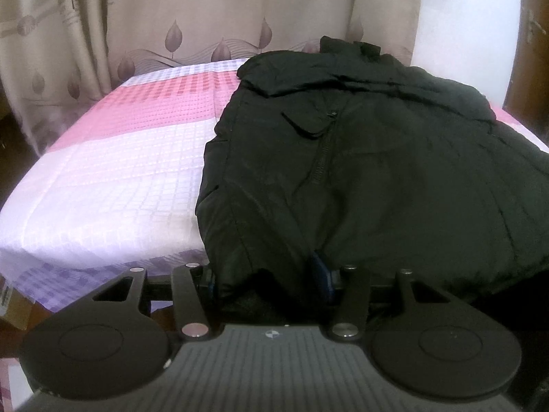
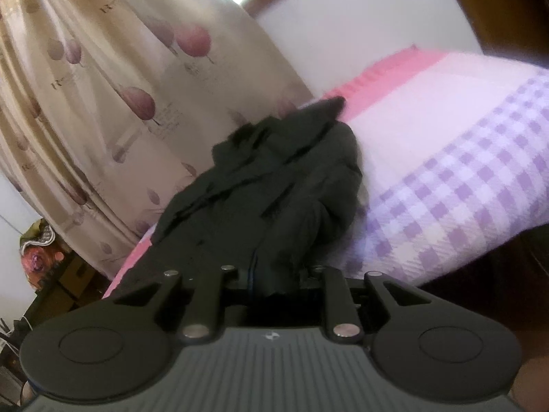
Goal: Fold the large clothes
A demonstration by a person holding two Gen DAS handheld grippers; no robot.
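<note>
Black jacket [image 1: 360, 158] lies on the bed [image 1: 113, 171], hem at the near edge. My left gripper [image 1: 271, 274] and right gripper [image 2: 281, 274] are both clamped on hem fabric. Risk: thick, slippery bunch slips out mid-lift, or uneven pull skews the fold.

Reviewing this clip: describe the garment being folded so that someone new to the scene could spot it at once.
Find the bed with its pink, white and lilac checked cover, in front of the leaf-print curtain. On its right half lies the black jacket, the only dark item there, with a central zip and a flap pocket; each tool grips its near hem.
</note>
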